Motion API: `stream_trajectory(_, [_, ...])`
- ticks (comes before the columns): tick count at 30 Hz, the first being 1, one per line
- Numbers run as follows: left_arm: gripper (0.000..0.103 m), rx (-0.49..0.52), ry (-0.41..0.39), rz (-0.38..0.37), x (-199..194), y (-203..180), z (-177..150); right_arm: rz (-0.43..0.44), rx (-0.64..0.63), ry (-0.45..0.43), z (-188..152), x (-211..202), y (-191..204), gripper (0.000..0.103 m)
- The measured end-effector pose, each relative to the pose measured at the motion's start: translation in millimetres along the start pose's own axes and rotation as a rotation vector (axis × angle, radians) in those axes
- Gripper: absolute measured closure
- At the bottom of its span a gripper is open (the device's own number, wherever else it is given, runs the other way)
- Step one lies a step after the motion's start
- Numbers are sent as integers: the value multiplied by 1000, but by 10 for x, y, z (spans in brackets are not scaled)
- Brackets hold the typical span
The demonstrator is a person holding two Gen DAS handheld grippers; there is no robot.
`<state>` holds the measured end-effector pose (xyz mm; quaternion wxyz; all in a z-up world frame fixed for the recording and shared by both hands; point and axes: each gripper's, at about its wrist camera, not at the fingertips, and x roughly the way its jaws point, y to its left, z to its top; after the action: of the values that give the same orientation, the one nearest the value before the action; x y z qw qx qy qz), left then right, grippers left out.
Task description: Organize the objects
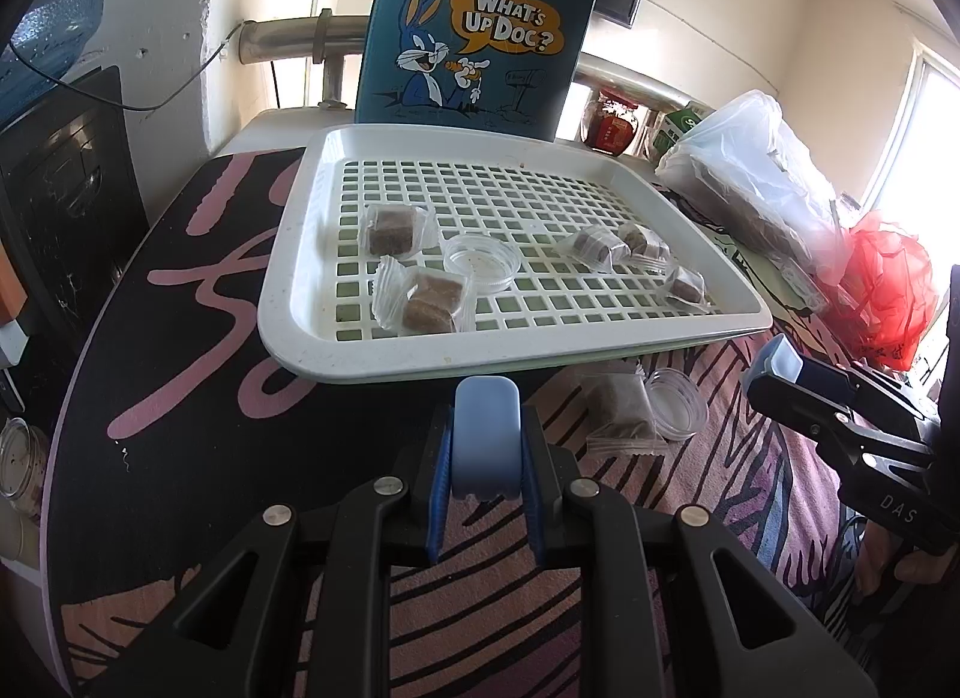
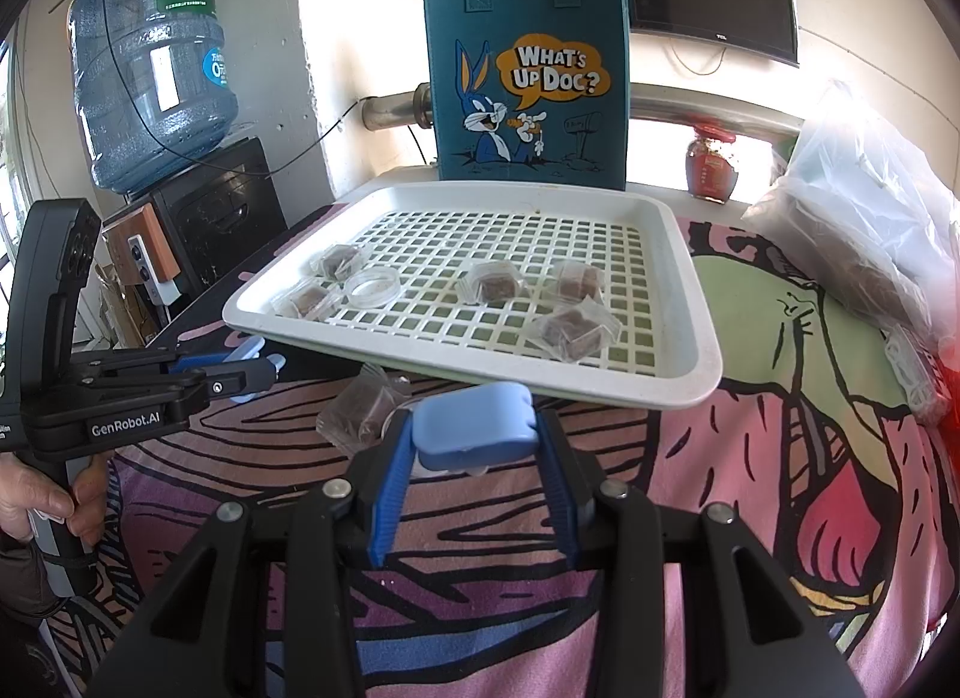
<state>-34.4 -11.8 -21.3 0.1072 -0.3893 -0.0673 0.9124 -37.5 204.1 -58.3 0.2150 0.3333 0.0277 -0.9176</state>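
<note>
Both grippers pointed down at a slant toward the white tray (image 2: 690, 362). The left gripper (image 1: 486, 440) hung before its near rim, jaws pressed together, empty. The right gripper (image 2: 474, 428), jaws partly spread, stood over a clear dish (image 1: 675, 404) beside a wrapped brown snack (image 1: 621, 413), lying lengthwise away from the tray; whether it pinched the dish I could not tell.

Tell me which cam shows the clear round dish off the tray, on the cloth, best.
Left wrist view: the clear round dish lies in the open beside a wrapped brown block, before the tray. In the right wrist view the right gripper hides nearly all of it.
</note>
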Motion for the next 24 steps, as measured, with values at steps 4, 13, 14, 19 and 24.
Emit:
stream_trajectory(4, [84,0,0,0,1,-1,2,0,-1,0,0,-1,1,64])
stream_trajectory(13, [84,-1,1,-2,3,4,2,0,0,0,0,-1,2,64])
stream_trajectory(14, [84,-2,2,-3,4,5,1,0,0,0,0,-1,3,64])
stream_trajectory(19, [84,-8,4,-2,16,9,-9,0,0,0,0,-2,5,64])
stream_trajectory(24, [84,-14,7,-1,23,16,-10,-1,0,0,0,-1,6,64])
